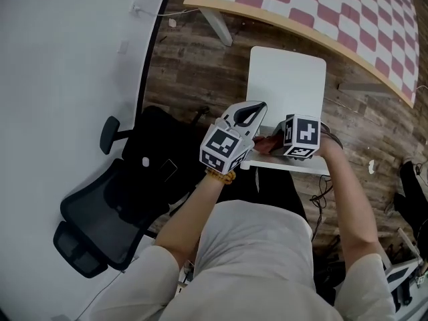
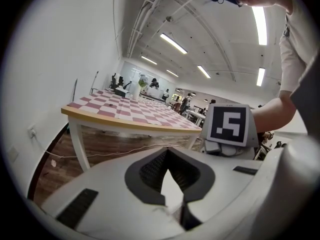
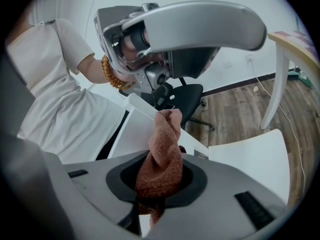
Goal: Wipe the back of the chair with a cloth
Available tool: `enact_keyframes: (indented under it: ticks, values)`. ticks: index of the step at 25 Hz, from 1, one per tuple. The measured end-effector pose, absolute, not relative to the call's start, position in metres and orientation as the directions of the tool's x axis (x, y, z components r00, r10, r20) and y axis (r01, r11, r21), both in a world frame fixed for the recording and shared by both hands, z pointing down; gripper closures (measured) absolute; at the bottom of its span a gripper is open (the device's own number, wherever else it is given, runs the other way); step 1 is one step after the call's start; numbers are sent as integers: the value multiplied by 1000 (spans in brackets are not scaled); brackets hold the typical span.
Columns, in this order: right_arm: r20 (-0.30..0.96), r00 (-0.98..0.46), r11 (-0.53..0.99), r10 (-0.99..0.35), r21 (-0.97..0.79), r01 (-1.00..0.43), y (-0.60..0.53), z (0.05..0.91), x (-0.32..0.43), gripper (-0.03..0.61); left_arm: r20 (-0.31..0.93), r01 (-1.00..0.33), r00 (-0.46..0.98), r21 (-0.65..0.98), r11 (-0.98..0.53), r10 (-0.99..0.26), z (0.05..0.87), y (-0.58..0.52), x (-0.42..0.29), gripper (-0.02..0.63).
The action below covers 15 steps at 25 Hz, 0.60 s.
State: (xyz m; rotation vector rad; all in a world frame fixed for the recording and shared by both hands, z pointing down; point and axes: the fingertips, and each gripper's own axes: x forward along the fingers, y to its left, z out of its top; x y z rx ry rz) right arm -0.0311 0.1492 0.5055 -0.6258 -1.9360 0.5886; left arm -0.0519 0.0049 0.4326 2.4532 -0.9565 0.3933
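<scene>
Rust-brown woven cloth (image 3: 163, 144), twisted upright, clamped in right gripper (image 3: 156, 180), left gripper (image 2: 168, 165) closed, empty

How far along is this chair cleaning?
Done: the reddish cloth is gripped in the right tool. In hand: it is held at the top edge of the white chair's back, the left tool shut and empty beside it. Left: the wiping itself; no wiped area shows.

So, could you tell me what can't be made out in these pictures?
- Head view: faces of the chair back, under the left gripper, right gripper and person's torso.
- Head view: whether the cloth touches the chair back; the right gripper's cube covers it.
- Left gripper view: things on the checked table, too small.
</scene>
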Motion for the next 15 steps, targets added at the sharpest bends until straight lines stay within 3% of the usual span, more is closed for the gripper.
enact_keyframes:
  ticks: [15]
  values:
    - [742,-304,794,598,-600,99,144,598,-10,494,437,-677,730,358,-643,-526,475,-3,-39,603]
